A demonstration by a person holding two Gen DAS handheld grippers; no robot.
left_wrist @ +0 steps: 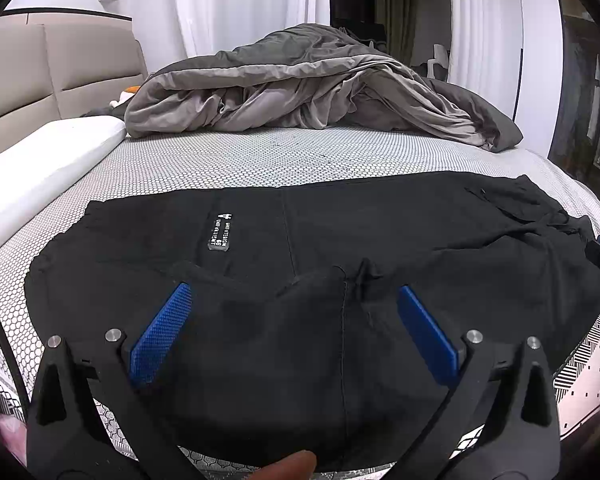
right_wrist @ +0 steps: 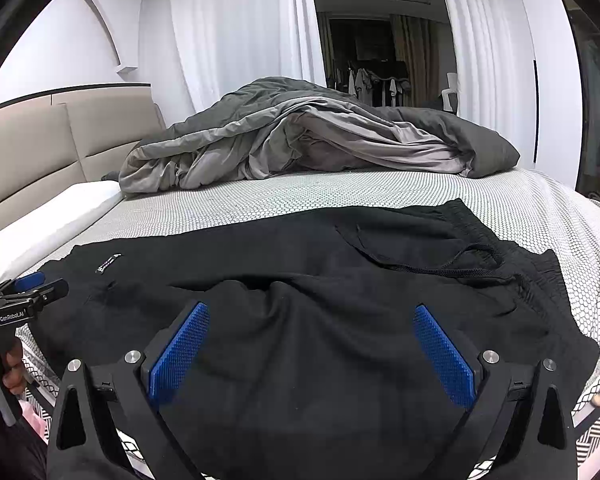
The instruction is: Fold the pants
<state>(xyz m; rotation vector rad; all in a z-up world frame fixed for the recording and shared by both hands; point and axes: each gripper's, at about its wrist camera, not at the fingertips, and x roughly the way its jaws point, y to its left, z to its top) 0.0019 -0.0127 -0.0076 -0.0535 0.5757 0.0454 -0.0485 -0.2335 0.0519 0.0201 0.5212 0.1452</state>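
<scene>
Black pants (left_wrist: 300, 248) lie spread across the near part of the bed, with a small white-lettered label (left_wrist: 219, 232) on the left part. They also show in the right wrist view (right_wrist: 320, 280), with the waistband and drawstring (right_wrist: 472, 256) at the right. My left gripper (left_wrist: 294, 300) is open, its blue pads wide apart just above the near fold of the pants. My right gripper (right_wrist: 312, 320) is open too, over the near edge of the pants further right. The left gripper also shows at the left edge of the right wrist view (right_wrist: 28, 292).
The bed's honeycomb-patterned mattress cover (left_wrist: 260, 160) stretches behind the pants. A crumpled grey duvet (left_wrist: 308, 88) lies at the far side. A white pillow (left_wrist: 32, 172) and beige headboard (left_wrist: 40, 76) are at the left. White curtains (right_wrist: 236, 40) hang behind.
</scene>
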